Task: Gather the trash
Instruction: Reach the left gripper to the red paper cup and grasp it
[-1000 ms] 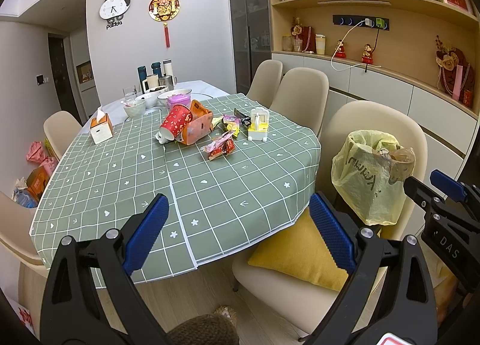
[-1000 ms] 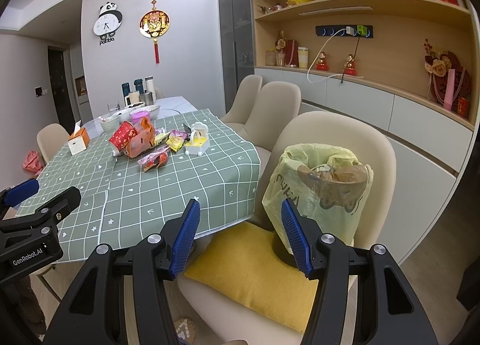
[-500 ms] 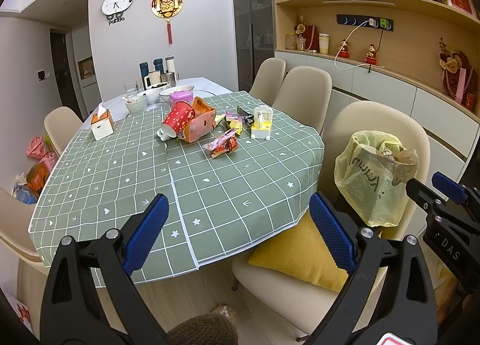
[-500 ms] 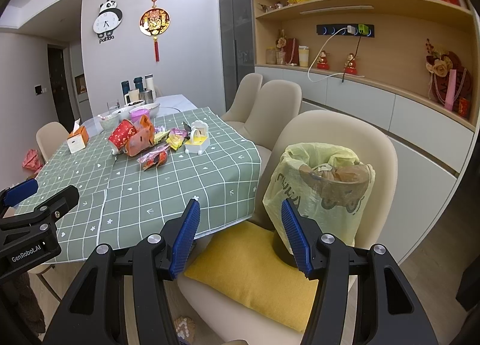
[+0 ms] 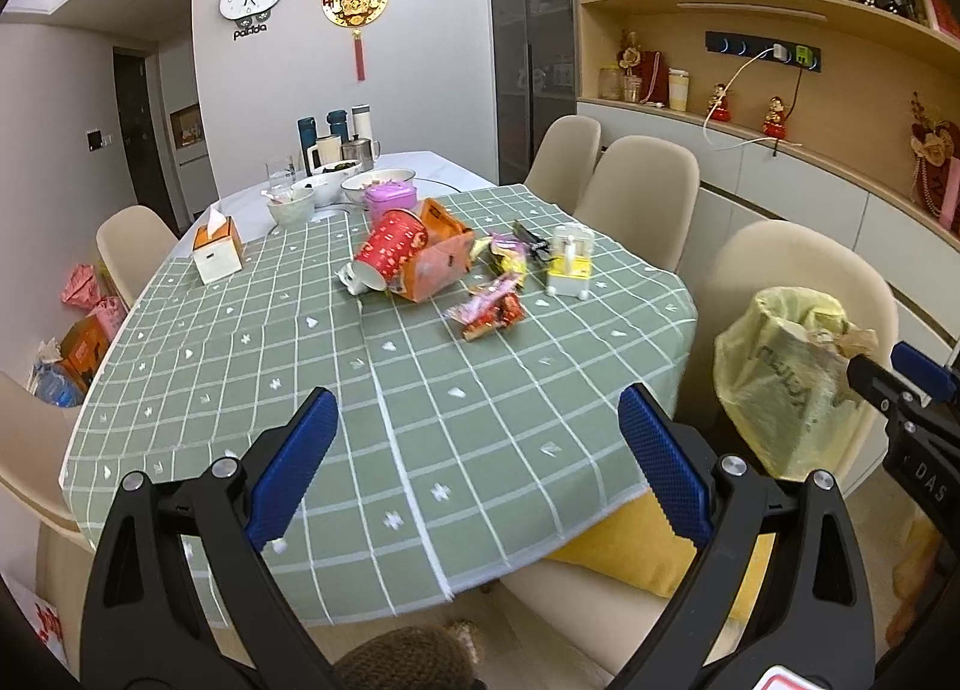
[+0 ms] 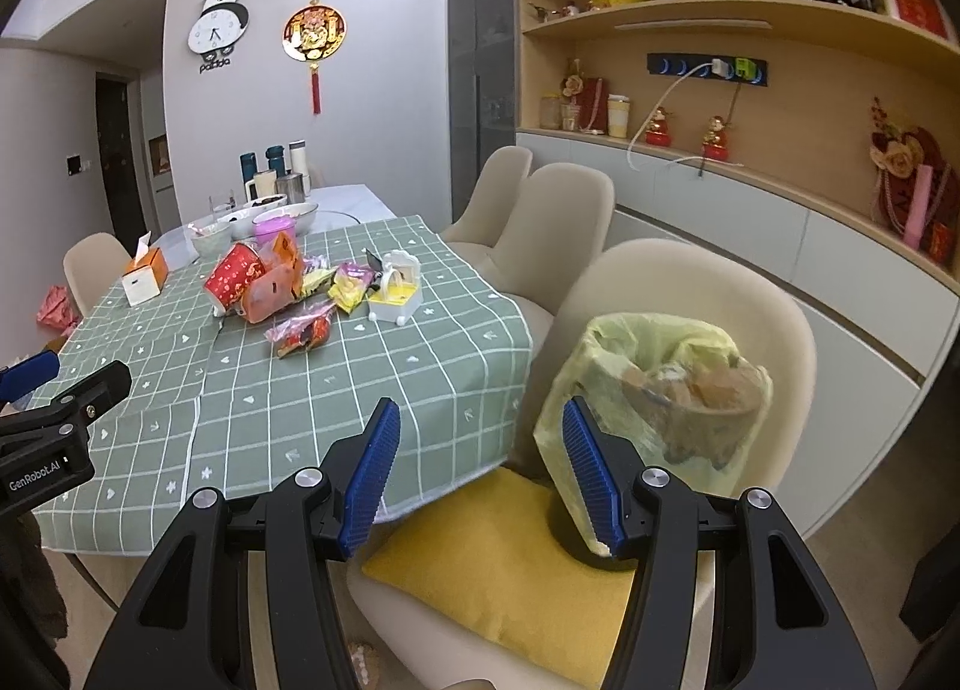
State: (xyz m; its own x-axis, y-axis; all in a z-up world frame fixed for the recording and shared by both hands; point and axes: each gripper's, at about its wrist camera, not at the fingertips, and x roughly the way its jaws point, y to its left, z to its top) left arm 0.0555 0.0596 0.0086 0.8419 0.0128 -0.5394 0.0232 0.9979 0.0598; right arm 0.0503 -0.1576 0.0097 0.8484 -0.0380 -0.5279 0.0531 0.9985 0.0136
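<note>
Trash lies in a heap mid-table: a red paper cup [image 5: 389,257] on its side, an orange carton [image 5: 441,264], snack wrappers [image 5: 489,311] and a white-and-yellow box [image 5: 570,269]. The heap also shows in the right wrist view [image 6: 264,282]. A yellow trash bag [image 6: 654,396] with rubbish stands on a beige chair [image 6: 708,294]; it also shows in the left wrist view [image 5: 786,378]. My left gripper [image 5: 477,468] is open and empty over the table's near edge. My right gripper [image 6: 480,474] is open and empty, just left of the bag.
A green checked cloth covers the table [image 5: 252,366]. A tissue box [image 5: 216,252], bowls and flasks [image 5: 336,150] stand at the far end. A yellow cushion [image 6: 498,570] lies on the bag's chair. More chairs [image 5: 642,192] ring the table.
Both grippers have moved slightly forward toward the table. Their jaws have stayed open.
</note>
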